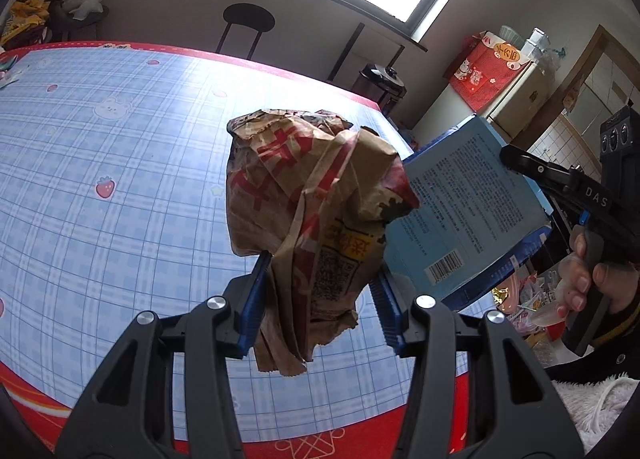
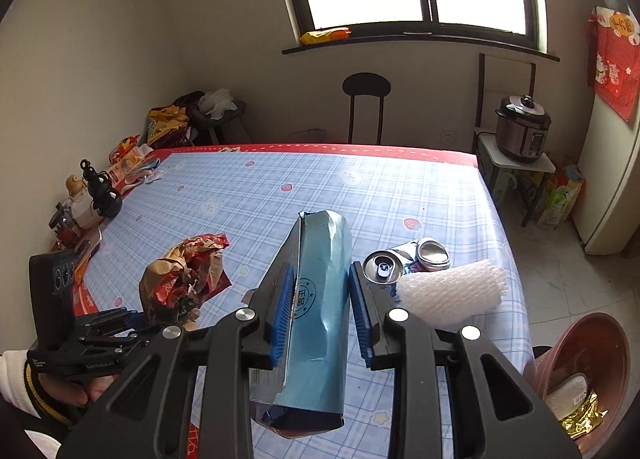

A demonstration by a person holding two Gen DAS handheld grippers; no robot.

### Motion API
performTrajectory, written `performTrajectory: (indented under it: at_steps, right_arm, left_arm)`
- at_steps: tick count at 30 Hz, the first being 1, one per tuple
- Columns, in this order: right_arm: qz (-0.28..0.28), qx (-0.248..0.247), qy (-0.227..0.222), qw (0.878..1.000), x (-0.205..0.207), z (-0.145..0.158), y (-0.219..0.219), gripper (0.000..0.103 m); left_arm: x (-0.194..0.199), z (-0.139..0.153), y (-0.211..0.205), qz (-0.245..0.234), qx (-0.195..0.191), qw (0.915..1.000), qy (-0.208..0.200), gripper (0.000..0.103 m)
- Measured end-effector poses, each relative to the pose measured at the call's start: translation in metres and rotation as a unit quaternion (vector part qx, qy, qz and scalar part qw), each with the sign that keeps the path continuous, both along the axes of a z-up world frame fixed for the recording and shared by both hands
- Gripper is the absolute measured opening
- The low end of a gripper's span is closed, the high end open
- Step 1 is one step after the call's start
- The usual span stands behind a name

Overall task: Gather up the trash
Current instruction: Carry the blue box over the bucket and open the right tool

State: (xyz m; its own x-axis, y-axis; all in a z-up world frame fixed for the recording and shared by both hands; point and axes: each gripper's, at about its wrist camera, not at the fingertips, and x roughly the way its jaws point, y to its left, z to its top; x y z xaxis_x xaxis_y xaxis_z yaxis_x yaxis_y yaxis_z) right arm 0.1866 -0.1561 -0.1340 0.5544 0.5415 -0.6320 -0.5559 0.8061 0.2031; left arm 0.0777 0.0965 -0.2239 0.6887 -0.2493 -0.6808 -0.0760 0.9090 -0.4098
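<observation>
Your left gripper [image 1: 320,299] is clamped on the crumpled brown paper bag [image 1: 312,211], both blue pads pressing its lower half, bag lifted clear of the table [image 1: 120,179]. Your right gripper [image 2: 318,311] is squeezed onto the flattened blue box [image 2: 316,299], also off the table; the box is dented where the pads bite.

Containers: the pink bin [image 2: 588,371] sits below the table's near right corner, off the edge. In it you have a gold foil wrapper [image 2: 580,419] and a pale sponge-like piece [image 2: 568,391]. Can't tell what else lies deeper, the rim hides it.

Still on the table, relative to the blue box in the right wrist view:
- crushed can [image 2: 404,259] just right of the box, lying on its side, opened top facing the camera
- white foam net sleeve [image 2: 452,295] right of the box, touching or overlapping the can, nearer the table's right edge
- bag in your left gripper sits left of the box, apart from it

Edges and room: the red border of the table runs along the far side and the right side; can and foam are close to the right edge. The middle and far part of the table beyond the box is open blue plaid. The far left corner is crowded with a black gourd ornament [image 2: 102,191], small bottles and snack packs. A black stool [image 2: 366,99] stands past the far edge, and a pressure cooker [image 2: 524,127] on a low stand past the far right corner.
</observation>
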Motion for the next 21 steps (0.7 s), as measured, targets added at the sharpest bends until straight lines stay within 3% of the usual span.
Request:
performTrajectory:
  at_steps: [11,21]
  right_arm:
    - [-0.104,0.028,-0.056,0.993,0.002,0.035,-0.100,0.029]
    - [-0.250,-0.009,-0.091,0.964,-0.007,0.044,-0.251,0.029]
  left_arm:
    - [0.005,0.068,-0.014,0.005,0.022,0.9979,-0.061,0.050]
    - [0.024,0.096,-0.082,-0.037,0.025,0.9952,-0.087,0.050]
